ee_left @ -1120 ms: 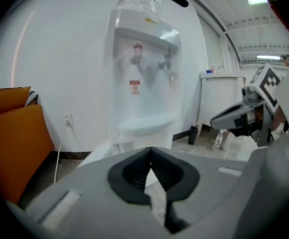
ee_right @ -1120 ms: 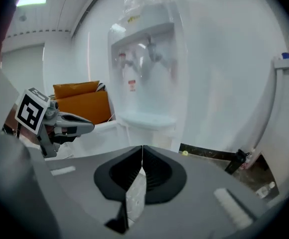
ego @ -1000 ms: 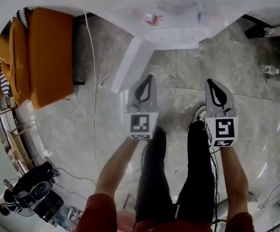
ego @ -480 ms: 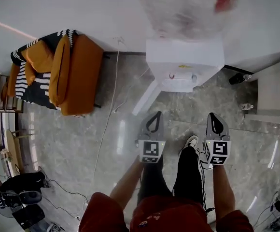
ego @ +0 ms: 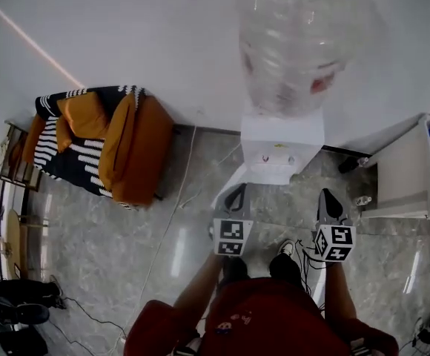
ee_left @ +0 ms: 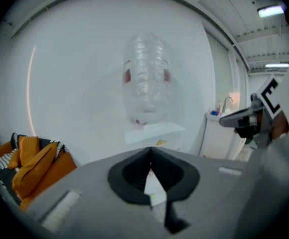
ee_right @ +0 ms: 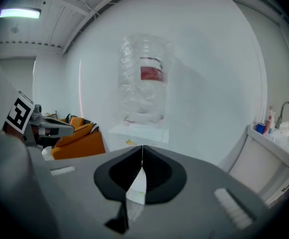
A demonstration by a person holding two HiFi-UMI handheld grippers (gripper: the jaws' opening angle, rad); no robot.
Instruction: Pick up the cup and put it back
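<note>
Head view: the left hand-held gripper (ego: 236, 190) and right hand-held gripper (ego: 326, 195) sit side by side before the dispenser (ego: 282, 154). Left gripper view — jaws clenched tip to tip on nothing, bottle (ee_left: 145, 78) ahead. Right gripper view — clenched likewise; the cup I cannot make out.

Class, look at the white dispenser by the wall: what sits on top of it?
A large clear bottle with a red label stands on the dispenser. Its neck is covered from view.
</note>
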